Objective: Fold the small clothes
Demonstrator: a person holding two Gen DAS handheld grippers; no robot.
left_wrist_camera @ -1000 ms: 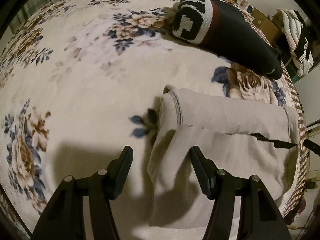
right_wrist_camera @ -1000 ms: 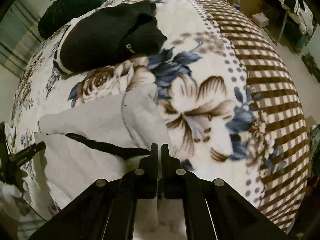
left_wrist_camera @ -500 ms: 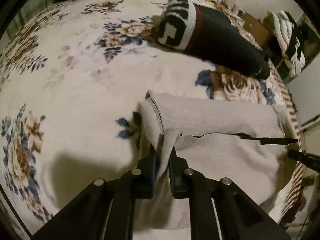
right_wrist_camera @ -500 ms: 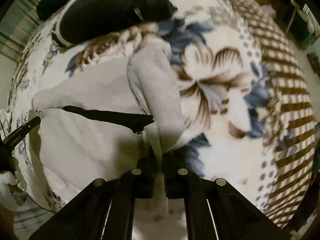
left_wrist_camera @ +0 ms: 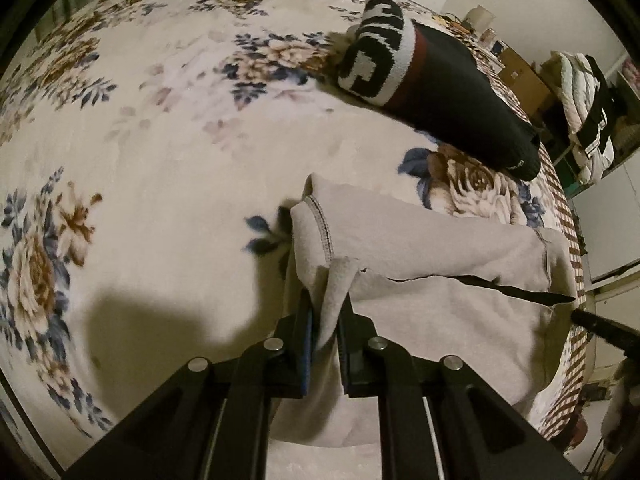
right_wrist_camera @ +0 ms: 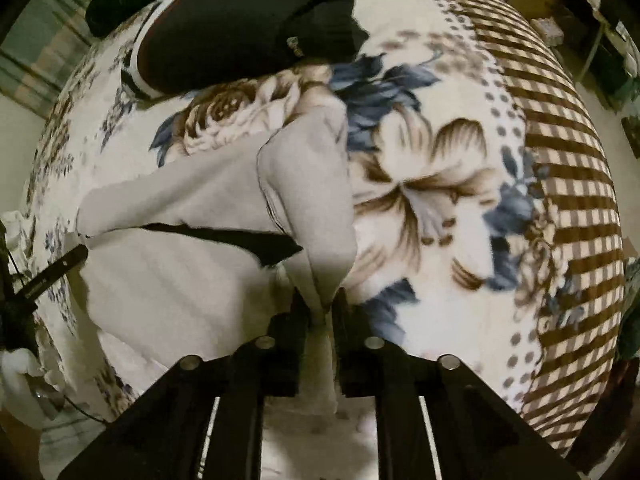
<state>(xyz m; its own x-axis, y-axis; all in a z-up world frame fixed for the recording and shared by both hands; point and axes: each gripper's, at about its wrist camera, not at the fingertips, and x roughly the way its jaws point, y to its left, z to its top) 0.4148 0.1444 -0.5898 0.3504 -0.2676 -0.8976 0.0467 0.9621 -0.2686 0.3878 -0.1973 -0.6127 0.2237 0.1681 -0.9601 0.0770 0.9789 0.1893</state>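
On the floral blanket [left_wrist_camera: 168,152], L wrist view: we have the left gripper [left_wrist_camera: 329,312] clamped on a pinch of the grey garment [left_wrist_camera: 440,280] at its near-left corner, fabric bunched up between the pads. The garment lies flat w/ a dark slit across its middle; a black knit piece [left_wrist_camera: 436,100] sits well apart, further back.

R wrist view: the right gripper [right_wrist_camera: 322,308] is pinched on the grey garment [right_wrist_camera: 192,264] at the opposite near corner, cloth pulled up into a ridge. Black knit piece [right_wrist_camera: 248,36] beyond.

To do this fold well, we judge: lift both corners level, keep the edge taut btwn grippers, carry fwd evenly, lay on the far edge before we let go.
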